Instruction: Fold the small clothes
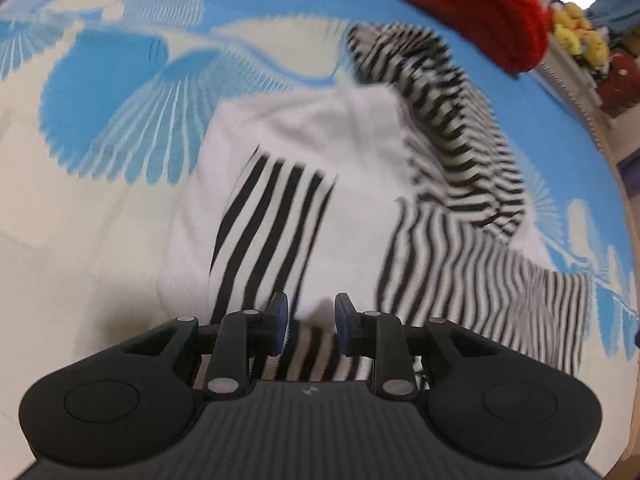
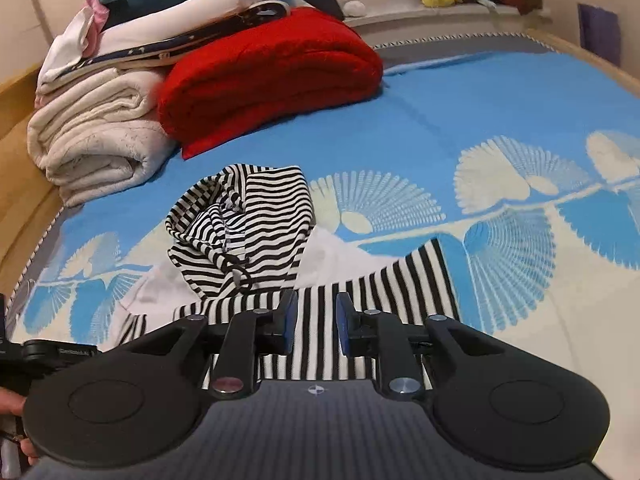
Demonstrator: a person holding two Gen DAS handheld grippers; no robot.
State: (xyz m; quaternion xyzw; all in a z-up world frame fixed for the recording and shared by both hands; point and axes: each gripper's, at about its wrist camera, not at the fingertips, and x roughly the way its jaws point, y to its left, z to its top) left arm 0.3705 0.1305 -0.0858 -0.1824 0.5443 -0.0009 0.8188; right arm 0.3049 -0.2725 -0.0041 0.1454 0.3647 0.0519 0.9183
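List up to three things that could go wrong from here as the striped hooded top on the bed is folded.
1. The striped sleeve lies flat under the open right gripper; closing may pinch the blue bedspread too.
2. The hood is bunched with a loose drawstring, so a fold over it would probably be lumpy.
3. The left gripper is open above the white panel; the blurred view makes a missed hem likely.

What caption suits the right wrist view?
Open right gripper over a striped hooded top on a blue patterned bedspread.
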